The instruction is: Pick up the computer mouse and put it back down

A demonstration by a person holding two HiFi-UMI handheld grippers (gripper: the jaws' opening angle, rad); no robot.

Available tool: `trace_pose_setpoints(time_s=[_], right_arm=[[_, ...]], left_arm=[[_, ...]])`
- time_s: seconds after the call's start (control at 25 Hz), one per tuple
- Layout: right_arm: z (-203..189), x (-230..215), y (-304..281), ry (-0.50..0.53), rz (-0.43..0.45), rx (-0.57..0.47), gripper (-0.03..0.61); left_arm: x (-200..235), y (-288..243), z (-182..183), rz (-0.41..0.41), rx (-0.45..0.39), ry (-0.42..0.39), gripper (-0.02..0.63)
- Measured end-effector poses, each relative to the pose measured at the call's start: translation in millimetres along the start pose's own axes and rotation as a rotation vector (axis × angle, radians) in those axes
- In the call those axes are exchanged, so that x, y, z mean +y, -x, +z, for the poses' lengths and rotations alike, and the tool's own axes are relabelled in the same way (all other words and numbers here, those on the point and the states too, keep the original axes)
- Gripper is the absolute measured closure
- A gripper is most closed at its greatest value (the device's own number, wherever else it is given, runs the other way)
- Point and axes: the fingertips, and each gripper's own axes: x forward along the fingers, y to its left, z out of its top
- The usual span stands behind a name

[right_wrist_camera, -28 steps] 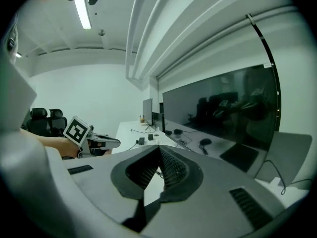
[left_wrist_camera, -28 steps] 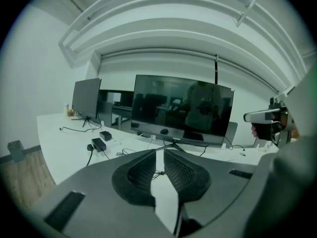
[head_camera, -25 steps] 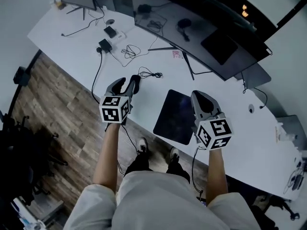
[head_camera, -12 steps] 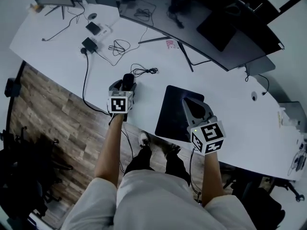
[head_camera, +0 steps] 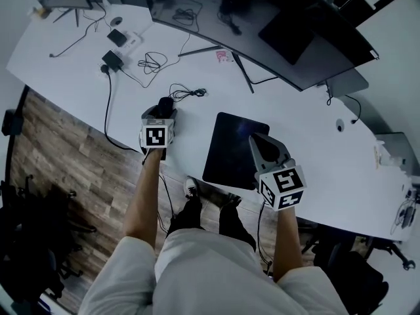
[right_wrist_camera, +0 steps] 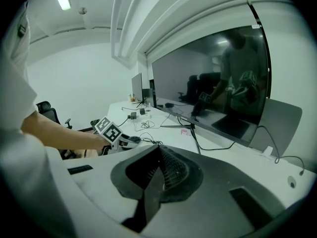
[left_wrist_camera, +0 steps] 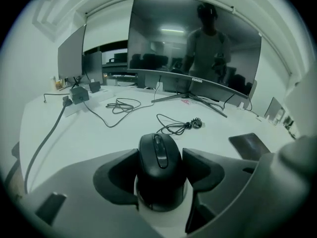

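Note:
The black computer mouse (head_camera: 166, 103) rests on the white desk (head_camera: 79, 77), left of the dark mouse pad (head_camera: 230, 151). My left gripper (head_camera: 164, 108) is low over the desk, open, one jaw on each side of the mouse. In the left gripper view the mouse (left_wrist_camera: 159, 162) lies between the spread pads (left_wrist_camera: 118, 175), wheel pointing away. My right gripper (head_camera: 261, 143) hovers over the mouse pad's right side, shut with nothing in it; its pads (right_wrist_camera: 168, 170) meet in the right gripper view.
A coiled black cable (head_camera: 187, 92) lies just beyond the mouse. A wide curved monitor (head_camera: 275, 31) on a thin stand spans the back. Power adapters (head_camera: 110, 61) and more cables sit at the far left. The desk's front edge runs under my hands.
The left gripper came down from above the desk to its surface with the mouse, and its jaws spread apart. The right gripper sank a little over the mouse pad.

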Motion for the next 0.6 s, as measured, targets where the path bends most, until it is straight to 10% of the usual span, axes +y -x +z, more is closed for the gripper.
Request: trace_pose_setpoints(time_s=[0.6], right_arm=[[44, -61, 90, 0.028, -0.081, -0.142, 0.563]], left_arm=[[-112, 138, 100, -0.101, -0.297, -0.081, 0.326]])
